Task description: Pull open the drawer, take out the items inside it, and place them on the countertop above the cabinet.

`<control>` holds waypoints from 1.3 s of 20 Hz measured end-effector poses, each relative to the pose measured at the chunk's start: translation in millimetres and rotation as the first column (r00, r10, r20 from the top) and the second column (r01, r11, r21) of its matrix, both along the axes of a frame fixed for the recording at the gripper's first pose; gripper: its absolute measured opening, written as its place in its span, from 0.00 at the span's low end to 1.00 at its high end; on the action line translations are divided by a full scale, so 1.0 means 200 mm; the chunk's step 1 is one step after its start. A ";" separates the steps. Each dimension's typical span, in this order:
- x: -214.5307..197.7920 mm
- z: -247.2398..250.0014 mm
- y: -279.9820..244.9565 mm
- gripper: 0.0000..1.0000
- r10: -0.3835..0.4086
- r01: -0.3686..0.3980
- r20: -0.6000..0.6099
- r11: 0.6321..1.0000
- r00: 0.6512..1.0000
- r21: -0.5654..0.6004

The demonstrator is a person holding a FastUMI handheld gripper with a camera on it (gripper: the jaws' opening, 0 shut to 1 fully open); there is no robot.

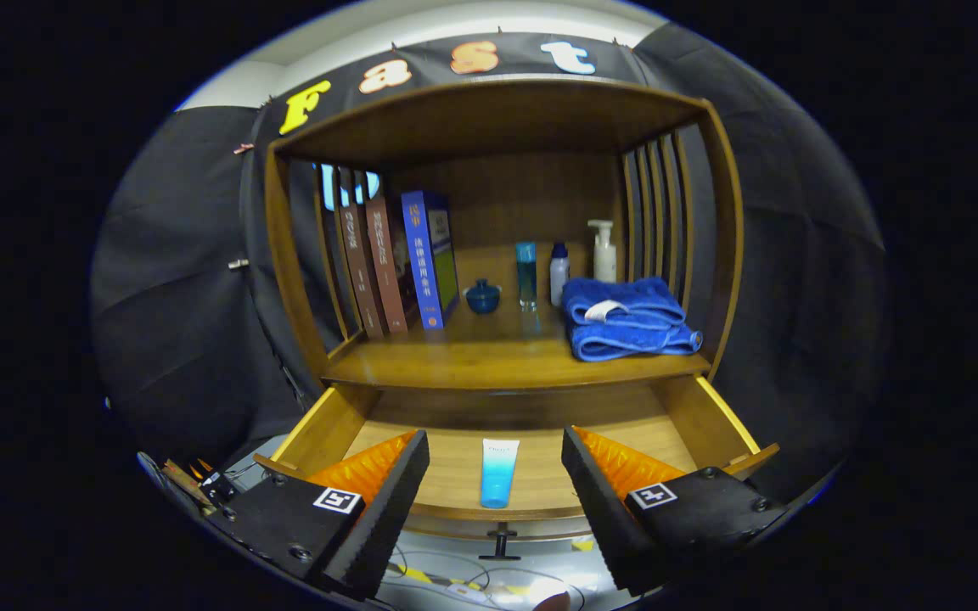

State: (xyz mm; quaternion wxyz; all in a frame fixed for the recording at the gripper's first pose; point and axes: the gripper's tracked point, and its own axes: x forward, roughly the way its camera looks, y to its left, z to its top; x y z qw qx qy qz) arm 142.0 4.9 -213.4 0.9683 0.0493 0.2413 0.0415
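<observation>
The gripper [496, 501] is hovering before the open drawer [714, 424], its fingers spread wide and pinching nothing. A tube [497, 472] is lying between them on the drawer's floor, near the front edge, cap toward the gripper. On the countertop [489, 361] above, folded towels [625, 318] are sitting at the right edge, books [408, 259] are leaning at the left, and bottles [561, 267] are standing toward the back.

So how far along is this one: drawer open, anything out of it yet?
Done: the drawer is pulled open, its handle out toward the camera. In hand: nothing. The gripper is open, its fingers spread to either side of the blue-and-white tube, which lies on the drawer floor. Left: grasp the tube and place it on the countertop, free in front of the books, bottles and folded blue towels.
</observation>
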 end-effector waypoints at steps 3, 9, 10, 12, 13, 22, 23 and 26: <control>0.12 -0.07 0.02 0.99 0.024 -0.026 -0.119 1.000 0.993 -0.012; 0.25 -0.38 0.09 0.98 0.114 -0.158 -0.401 0.984 0.909 -0.079; 0.24 -0.45 0.11 0.98 0.117 -0.173 -0.449 0.981 0.886 -0.085; 0.26 -0.55 0.11 0.98 0.111 -0.183 -0.508 0.979 0.854 -0.093; 0.28 -0.59 0.09 0.98 0.096 -0.176 -0.521 0.979 0.848 -0.105; 0.33 -0.77 0.07 0.95 0.054 -0.175 -0.644 0.976 0.763 -0.126; 0.33 -0.80 0.06 0.95 0.046 -0.177 -0.660 0.975 0.750 -0.133; 0.33 -0.89 0.04 0.95 0.021 -0.170 -0.699 0.975 0.714 -0.144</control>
